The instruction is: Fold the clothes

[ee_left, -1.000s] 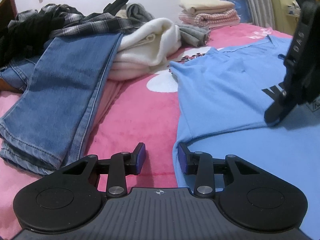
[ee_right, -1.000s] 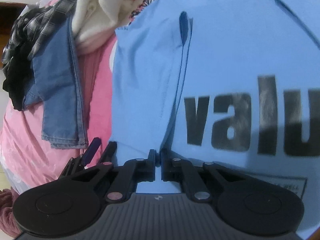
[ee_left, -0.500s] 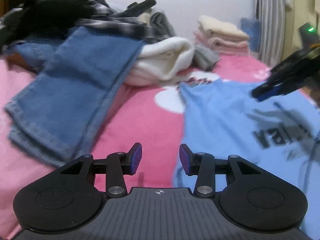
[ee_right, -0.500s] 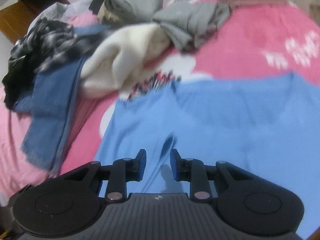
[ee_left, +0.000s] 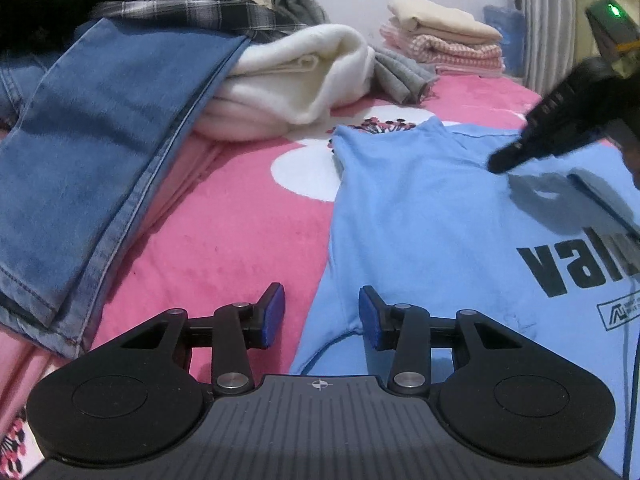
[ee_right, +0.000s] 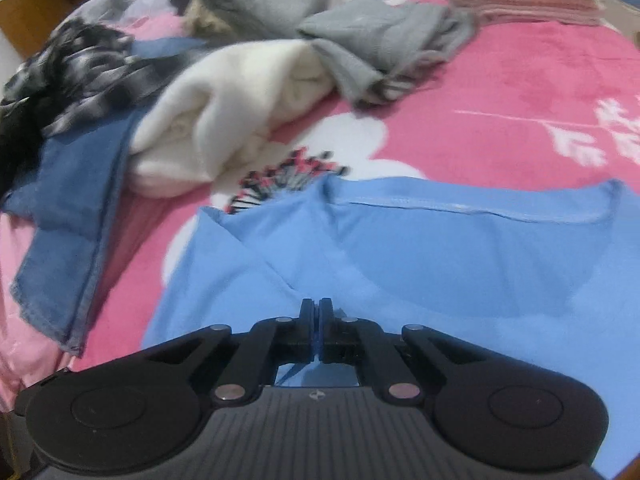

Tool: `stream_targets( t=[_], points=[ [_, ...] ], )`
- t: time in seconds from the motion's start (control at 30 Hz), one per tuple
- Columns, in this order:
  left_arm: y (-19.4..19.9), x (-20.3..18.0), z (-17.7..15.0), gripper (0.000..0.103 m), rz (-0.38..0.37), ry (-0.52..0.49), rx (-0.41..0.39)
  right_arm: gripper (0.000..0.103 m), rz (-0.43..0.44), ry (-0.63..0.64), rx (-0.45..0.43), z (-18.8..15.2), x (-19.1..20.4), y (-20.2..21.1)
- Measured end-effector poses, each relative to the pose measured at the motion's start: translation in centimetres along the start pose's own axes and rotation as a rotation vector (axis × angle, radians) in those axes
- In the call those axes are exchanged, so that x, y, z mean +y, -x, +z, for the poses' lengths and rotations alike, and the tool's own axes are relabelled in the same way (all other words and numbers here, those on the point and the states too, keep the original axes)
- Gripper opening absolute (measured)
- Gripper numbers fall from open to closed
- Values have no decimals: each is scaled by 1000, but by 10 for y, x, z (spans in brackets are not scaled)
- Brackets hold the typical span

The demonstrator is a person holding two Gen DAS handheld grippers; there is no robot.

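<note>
A light blue T-shirt [ee_left: 420,220] with black lettering lies flat on the pink bedspread [ee_left: 220,240]. My left gripper [ee_left: 322,316] is open just above the shirt's left edge, with nothing between its blue pads. In the left wrist view my right gripper [ee_left: 500,166] comes in from the right and touches the shirt near its collar. In its own view the right gripper [ee_right: 317,308] is shut, and a raised ridge of the T-shirt [ee_right: 440,264] runs into its fingertips.
Blue jeans [ee_left: 100,140] lie spread out on the left, with a plaid shirt [ee_left: 180,4] and dark clothes behind them. A white garment [ee_left: 296,80] and a grey one [ee_left: 400,72] sit beyond the T-shirt. A folded stack [ee_left: 444,36] stands at the back.
My right gripper moved from the shirt's lettering up toward the collar, opened on the way and has shut again. The left gripper stayed open and swung slightly.
</note>
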State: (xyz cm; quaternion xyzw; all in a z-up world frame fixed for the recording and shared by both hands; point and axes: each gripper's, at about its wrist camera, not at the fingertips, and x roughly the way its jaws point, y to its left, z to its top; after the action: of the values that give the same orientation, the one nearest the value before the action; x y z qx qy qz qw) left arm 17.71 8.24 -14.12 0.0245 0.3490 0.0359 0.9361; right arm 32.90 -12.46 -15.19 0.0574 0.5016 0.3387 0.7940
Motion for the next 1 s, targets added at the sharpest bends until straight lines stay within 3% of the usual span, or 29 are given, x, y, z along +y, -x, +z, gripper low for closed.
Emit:
stream_targets(
  t=[0.27,0.4,0.53,0.67,0.87,1.0],
  points=[
    [2,5,-2,42,-20,25,-13,3,-79,38,22,12,2,5],
    [3,9,-3,41,-37,55,-23,7,-61,147,-43,33,23,8],
    [3,9,-6,41,-40,56,-38,21,46,198,-60,59,52,-10],
    [3,11,-7,41,-46,68,-48,21,77,285,-26,69,85,-42],
    [3,15,-10,41,-68,87,-63,21,81,249,19,81,83,-74],
    [3,16,-11,41,-76,93,-70,19,-15,315,17,70,72,-91]
  ],
)
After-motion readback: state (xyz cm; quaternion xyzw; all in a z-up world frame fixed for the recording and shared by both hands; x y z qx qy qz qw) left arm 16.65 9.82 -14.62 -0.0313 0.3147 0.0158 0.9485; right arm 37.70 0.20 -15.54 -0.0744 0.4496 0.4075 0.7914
